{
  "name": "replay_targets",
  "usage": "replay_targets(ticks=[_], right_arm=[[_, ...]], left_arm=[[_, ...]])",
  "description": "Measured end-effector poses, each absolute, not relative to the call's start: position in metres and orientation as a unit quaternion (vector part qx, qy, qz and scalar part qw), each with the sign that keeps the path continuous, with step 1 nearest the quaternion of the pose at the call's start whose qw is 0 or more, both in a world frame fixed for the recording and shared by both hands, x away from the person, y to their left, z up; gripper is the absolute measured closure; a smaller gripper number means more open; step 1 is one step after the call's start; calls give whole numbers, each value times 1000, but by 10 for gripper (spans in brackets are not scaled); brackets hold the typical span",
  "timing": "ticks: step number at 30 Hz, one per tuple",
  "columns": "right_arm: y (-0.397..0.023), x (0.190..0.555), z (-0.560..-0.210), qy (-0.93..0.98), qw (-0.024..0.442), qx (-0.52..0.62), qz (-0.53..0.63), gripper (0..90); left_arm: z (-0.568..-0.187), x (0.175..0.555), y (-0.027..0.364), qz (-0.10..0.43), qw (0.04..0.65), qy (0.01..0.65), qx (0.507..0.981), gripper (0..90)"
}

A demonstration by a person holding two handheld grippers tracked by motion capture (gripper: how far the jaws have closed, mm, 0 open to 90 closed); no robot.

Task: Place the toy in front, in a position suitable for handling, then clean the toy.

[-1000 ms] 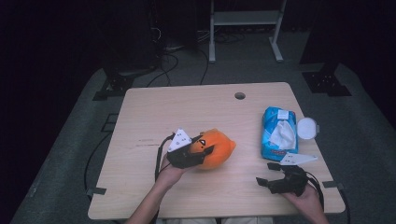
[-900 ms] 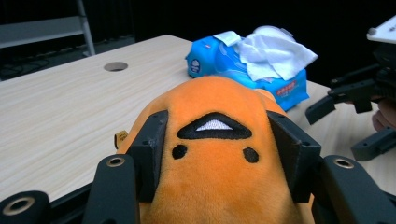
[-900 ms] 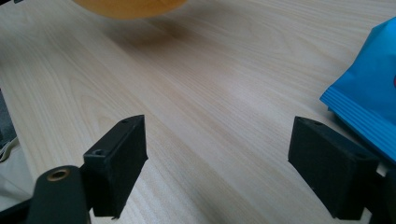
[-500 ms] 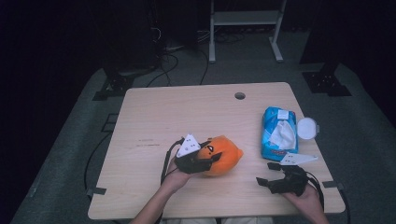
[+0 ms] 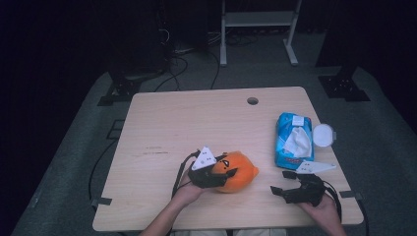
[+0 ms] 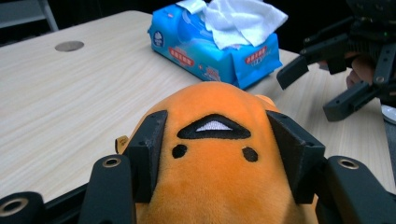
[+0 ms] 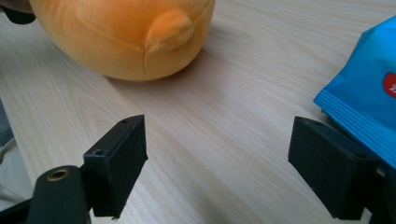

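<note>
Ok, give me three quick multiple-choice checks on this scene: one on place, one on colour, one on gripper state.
1. Where on the table does the wipes pack lie?
A. by the right edge
B. by the left edge
C. under the plush

2. What colour is the plush?
A. green
B. orange
C. white

3. How do the left gripper jaws stand?
A. wide open over bare wood
C. shut on the pack
B. pressed on the plush's sides

Key: 1 A, the high view shows the pack near the right edge beside a white lid. 2 B, it is orange in all views. 3 B, the left gripper view shows both jaws against the plush; the right gripper stands open over the table.
</note>
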State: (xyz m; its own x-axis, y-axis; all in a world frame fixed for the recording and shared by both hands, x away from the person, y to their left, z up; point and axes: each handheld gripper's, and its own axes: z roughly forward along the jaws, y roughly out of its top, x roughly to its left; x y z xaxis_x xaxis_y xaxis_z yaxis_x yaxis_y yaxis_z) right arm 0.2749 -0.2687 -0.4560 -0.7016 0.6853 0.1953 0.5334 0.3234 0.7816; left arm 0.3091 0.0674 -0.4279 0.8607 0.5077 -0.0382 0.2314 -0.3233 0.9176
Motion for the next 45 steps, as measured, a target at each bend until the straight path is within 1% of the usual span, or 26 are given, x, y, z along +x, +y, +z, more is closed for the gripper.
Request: replay_targets(ticks=[9, 11, 12, 13, 14, 15, 17, 18, 19, 25, 28, 35, 36, 37, 42, 45], right_arm=[[-270, 276, -455, 803, 81, 381, 450, 183], [-269, 275, -454, 799, 77, 382, 458, 183], [-269, 275, -452, 796, 77, 380, 465, 183], [-269, 275, -452, 796, 77, 380, 465, 183], [-268, 275, -451, 794, 78, 379, 469, 183], [-268, 275, -451, 794, 78, 379, 469, 183], [-269, 274, -449, 794, 80, 378, 470, 182], [-270, 274, -447, 790, 78, 380, 475, 182], [-272, 275, -444, 776, 65, 383, 498, 178], [-274, 277, -440, 773, 75, 384, 500, 176], [-277, 283, -431, 765, 91, 389, 506, 175], [-296, 302, -405, 755, 170, 392, 497, 176], [-300, 308, -400, 756, 194, 393, 487, 178], [-300, 308, -400, 756, 194, 393, 487, 178], [-311, 331, -388, 749, 245, 400, 469, 196], [-315, 339, -388, 748, 256, 406, 458, 208]], left_arm=[[-432, 307, 69, 123, 530, 223, 808, 411], [-433, 307, 70, 121, 527, 220, 812, 384], [-433, 307, 71, 118, 529, 220, 811, 335], [-433, 307, 71, 118, 527, 221, 812, 335], [-432, 308, 71, 119, 527, 224, 811, 248], [-430, 308, 72, 118, 527, 225, 811, 248], [-427, 310, 75, 113, 536, 230, 805, 201], [-425, 311, 77, 113, 538, 232, 803, 190], [-423, 312, 80, 114, 541, 237, 799, 162], [-420, 317, 92, 121, 550, 253, 787, 140], [-417, 317, 93, 129, 549, 249, 787, 138], [-417, 314, 93, 133, 545, 240, 792, 138], [-417, 314, 93, 133, 544, 240, 793, 138], [-418, 314, 93, 133, 544, 240, 793, 138], [-418, 315, 92, 131, 540, 235, 797, 139], [-418, 315, 93, 133, 540, 237, 797, 139]])
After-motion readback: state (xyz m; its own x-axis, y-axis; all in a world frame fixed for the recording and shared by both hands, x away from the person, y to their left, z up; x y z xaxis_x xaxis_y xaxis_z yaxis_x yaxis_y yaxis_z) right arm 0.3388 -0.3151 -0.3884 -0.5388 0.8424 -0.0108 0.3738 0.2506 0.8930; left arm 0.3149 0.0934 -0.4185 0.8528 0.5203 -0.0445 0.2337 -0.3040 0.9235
